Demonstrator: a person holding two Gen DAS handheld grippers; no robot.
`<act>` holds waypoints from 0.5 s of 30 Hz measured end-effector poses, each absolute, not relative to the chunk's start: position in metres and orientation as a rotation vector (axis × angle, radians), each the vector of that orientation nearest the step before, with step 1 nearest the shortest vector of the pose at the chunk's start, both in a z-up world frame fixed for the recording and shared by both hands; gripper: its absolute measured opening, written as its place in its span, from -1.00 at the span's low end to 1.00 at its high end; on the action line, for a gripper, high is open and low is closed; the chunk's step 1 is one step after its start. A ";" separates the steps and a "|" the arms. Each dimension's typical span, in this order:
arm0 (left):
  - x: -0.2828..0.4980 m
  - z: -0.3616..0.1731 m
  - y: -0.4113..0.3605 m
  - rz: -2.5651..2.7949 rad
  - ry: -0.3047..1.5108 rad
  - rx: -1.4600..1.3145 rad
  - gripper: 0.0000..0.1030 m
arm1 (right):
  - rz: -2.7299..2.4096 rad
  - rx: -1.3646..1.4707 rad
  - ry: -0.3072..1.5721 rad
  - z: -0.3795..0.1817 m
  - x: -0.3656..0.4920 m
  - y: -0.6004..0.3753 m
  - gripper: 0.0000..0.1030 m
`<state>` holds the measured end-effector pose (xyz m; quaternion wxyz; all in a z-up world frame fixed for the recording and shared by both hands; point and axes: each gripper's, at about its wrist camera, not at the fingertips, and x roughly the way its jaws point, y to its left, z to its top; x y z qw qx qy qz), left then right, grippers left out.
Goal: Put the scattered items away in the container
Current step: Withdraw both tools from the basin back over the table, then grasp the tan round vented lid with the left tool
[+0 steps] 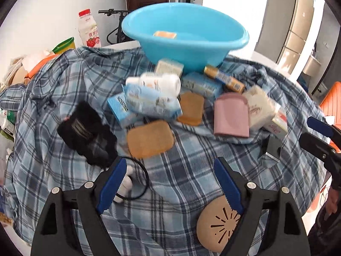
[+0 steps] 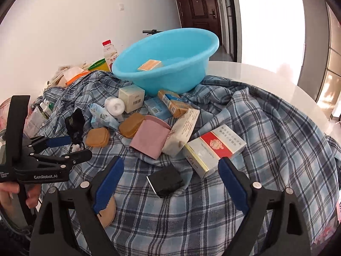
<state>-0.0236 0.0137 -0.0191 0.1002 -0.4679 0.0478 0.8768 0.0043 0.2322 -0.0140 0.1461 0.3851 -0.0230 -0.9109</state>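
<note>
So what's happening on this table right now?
A person holds a gripper in each hand over a plaid cloth strewn with boxes, soap-like bars and a bottle. The left gripper and the right gripper are both open and empty. The blue basin at the back holds only one small orange box. A black block lies just ahead of the right gripper, untouched. Nearly everything remains to be tidied.
</note>
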 end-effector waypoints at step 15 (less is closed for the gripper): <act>0.036 -0.040 0.055 2.325 0.222 -1.393 0.67 | -2.584 1.221 -0.120 -0.043 0.021 0.253 0.73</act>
